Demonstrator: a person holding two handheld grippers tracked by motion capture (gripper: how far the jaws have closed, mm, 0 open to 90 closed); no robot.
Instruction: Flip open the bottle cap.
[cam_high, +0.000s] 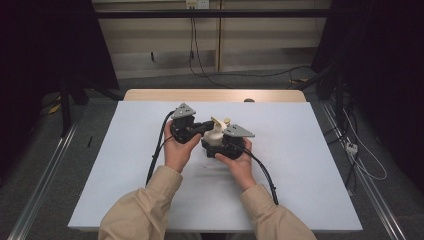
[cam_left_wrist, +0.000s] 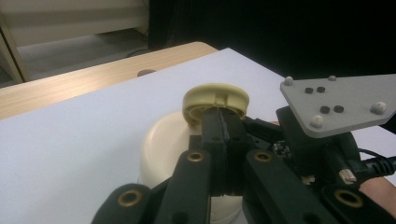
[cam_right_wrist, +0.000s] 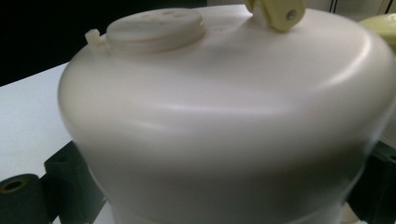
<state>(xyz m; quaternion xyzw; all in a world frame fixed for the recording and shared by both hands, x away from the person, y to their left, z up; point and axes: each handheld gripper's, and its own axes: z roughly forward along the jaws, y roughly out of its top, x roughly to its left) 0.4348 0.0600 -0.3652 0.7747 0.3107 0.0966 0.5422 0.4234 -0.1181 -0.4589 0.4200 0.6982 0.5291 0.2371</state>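
Note:
A cream plastic container (cam_high: 214, 134) is held over the middle of the white table (cam_high: 300, 165). Its yellowish round flip lid (cam_high: 220, 121) stands tilted up above it. My left gripper (cam_high: 209, 125) comes in from the left, its jaws shut on the rim of the lid (cam_left_wrist: 215, 99). The right gripper (cam_high: 217, 142) grips the container body (cam_right_wrist: 224, 116) from the near right side, with a black jaw on each flank. A perforated spout (cam_right_wrist: 156, 25) and the yellowish hinge piece (cam_right_wrist: 279, 11) show on top of the container.
A strip of bare wood (cam_high: 215, 95) runs along the table's far edge. Black cables (cam_high: 155, 160) trail from both grippers toward the near side. Dark curtains and floor cables (cam_high: 360, 150) surround the table.

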